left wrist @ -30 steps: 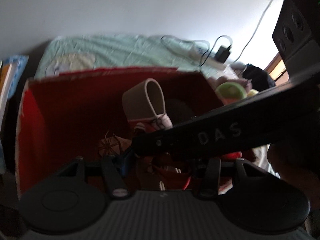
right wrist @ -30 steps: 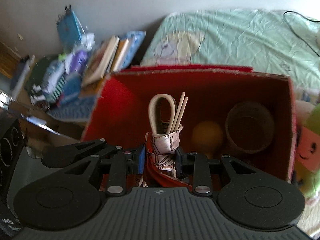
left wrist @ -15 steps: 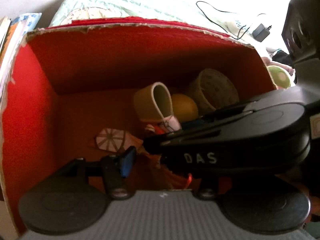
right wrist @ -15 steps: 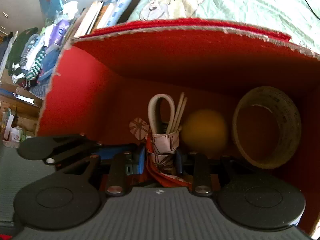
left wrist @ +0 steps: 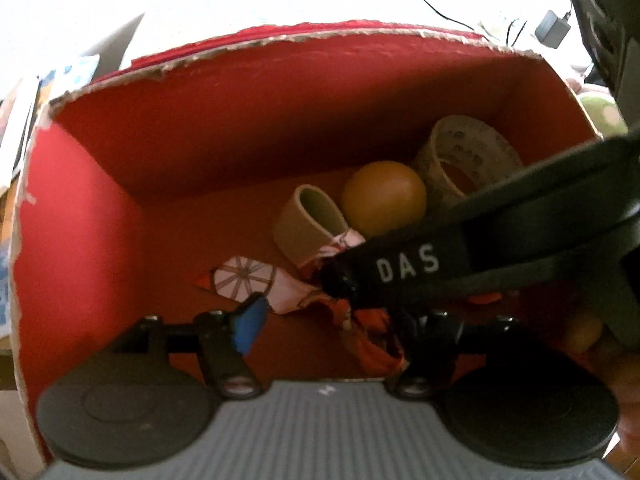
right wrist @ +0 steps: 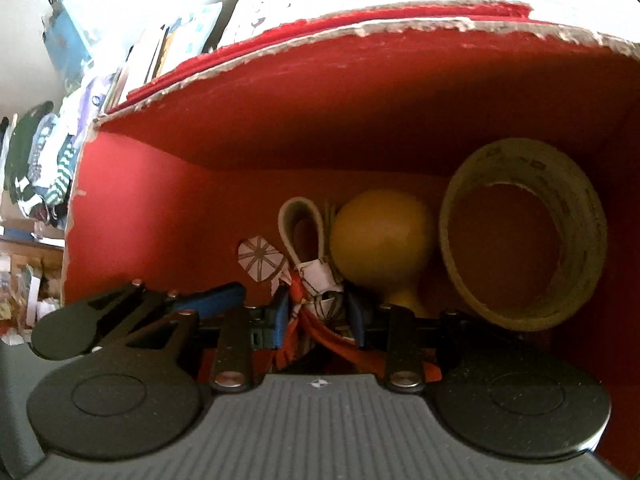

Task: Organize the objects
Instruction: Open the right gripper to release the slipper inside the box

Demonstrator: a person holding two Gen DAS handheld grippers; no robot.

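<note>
- Left wrist view: a red box (left wrist: 120, 208) with torn cardboard edges fills the frame, and the landmark inside it is an orange ball (left wrist: 384, 198) on the floor near the back wall.
- Just left of the ball, a beige loop (left wrist: 310, 220) wrapped in a patterned scarf (left wrist: 256, 284) is seen, the scarf trailing forward from the ball toward the camera.
- Right of the ball, a tape roll (left wrist: 466, 160) is leaned at the back corner.
- The left gripper (left wrist: 332, 324) is held below the ball with its jaws spread wide; nothing is clamped, though scarf cloth lies between them.
- The right gripper (left wrist: 340, 280) is seen crossing in from the right, in front of the ball, its tip at the scarf.
- Right wrist view: the ball (right wrist: 382, 242) sits between the loop (right wrist: 300, 232) on its left and the tape roll (right wrist: 524, 232) on its right, all on the box (right wrist: 160, 208) floor.
- The right gripper (right wrist: 320, 316) is closed narrowly on the scarf (right wrist: 316, 280) bundle, just in front of and left of the ball.
- The left gripper (right wrist: 216, 300) is visible further left of the ball, blue pad showing.
</note>
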